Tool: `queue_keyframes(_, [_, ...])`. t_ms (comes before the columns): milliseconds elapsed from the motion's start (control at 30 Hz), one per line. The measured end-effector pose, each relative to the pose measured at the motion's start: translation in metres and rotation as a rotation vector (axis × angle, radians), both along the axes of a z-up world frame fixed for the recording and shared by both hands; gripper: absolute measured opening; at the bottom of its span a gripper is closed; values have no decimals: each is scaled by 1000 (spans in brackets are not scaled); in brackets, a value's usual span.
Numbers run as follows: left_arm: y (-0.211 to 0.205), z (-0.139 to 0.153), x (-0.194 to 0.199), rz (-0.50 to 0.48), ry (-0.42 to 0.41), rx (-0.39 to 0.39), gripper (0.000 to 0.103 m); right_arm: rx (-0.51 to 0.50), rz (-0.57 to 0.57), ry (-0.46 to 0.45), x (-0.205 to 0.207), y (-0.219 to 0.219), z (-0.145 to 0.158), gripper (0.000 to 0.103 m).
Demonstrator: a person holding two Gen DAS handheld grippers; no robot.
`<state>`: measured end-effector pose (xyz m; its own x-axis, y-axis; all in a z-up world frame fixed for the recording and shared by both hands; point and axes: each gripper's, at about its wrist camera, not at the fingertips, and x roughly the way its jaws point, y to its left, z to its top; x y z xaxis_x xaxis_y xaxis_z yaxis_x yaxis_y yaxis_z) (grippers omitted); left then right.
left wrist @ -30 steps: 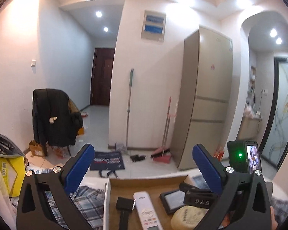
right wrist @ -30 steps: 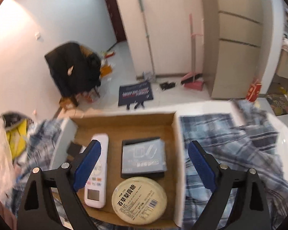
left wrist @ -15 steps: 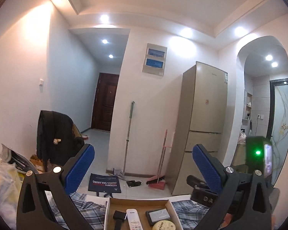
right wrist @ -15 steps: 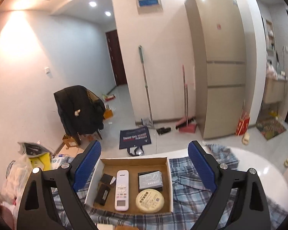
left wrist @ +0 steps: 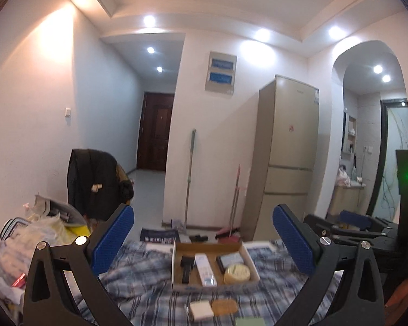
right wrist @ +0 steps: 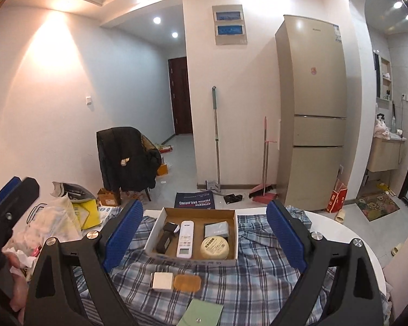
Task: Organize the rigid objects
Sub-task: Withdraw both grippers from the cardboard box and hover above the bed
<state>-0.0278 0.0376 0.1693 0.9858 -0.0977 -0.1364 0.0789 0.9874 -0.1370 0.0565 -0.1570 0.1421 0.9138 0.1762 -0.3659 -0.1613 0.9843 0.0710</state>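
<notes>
— On the far left of the table, what's that heap?
— Plastic bags and a yellow packet (right wrist: pixel 88 213), piled beside the checked cloth (right wrist: pixel 258 279). Any print on them is too blurred for me to read.

— And the left gripper (left wrist: pixel 202 241)?
— Fingers spread wide, nothing between the blue pads; it hangs over the cloth, pointing at the room.

— Where's the box?
— The cardboard box (right wrist: pixel 194 235) sits mid-table on the cloth, well apart from both grippers. Left to right inside: a black device (right wrist: pixel 166 237), a white remote (right wrist: pixel 185 239) with a small logo near its top that I think is three letters, though I can't be sure, then a grey case (right wrist: pixel 216 229) at the back with a round cream tin (right wrist: pixel 215 247) in front of it. The tin's lid has printed characters and a barcode, too small to make out.

— Anything outside the box?
— A white block (right wrist: pixel 162 280) touching an amber oval pad (right wrist: pixel 188 282) on the cloth, nearer us, and a green envelope (right wrist: pixel 204 312) nearer still.

— The right gripper (right wrist: pixel 204 237)?
— Also released, jaws wide and bare, aimed over the box.

— Any writing beyond the table?
— A dark bag (right wrist: pixel 195 201) on the floor reads "AUTHENTIC" and "PREMIUM TAILORING". Further right stands a beige fridge (right wrist: pixel 312 108) with a small brand mark on top and a red sticker on the door.
</notes>
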Motion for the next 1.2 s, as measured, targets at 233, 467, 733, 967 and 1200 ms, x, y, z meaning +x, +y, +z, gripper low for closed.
queue_keyframes(233, [10, -34, -10, -23, -13, -34, 103, 49, -40, 82, -7, -9, -50, 92])
queue_keyframes(467, [6, -98, 21, -71, 38, -26, 103, 59, -44, 278, 32, -9, -118, 92])
queue_keyframes(733, [12, -160, 49, -31, 148, -25, 103, 53, 80, 525, 55, 0, -186, 92])
queue_keyframes(967, [-1, -185, 60, -1, 198, 63, 103, -53, 27, 636, 67, 11, -226, 92])
queue_keyframes(1200, [-4, -187, 61, 17, 199, 82, 103, -52, 52, 708, 70, 17, -240, 92])
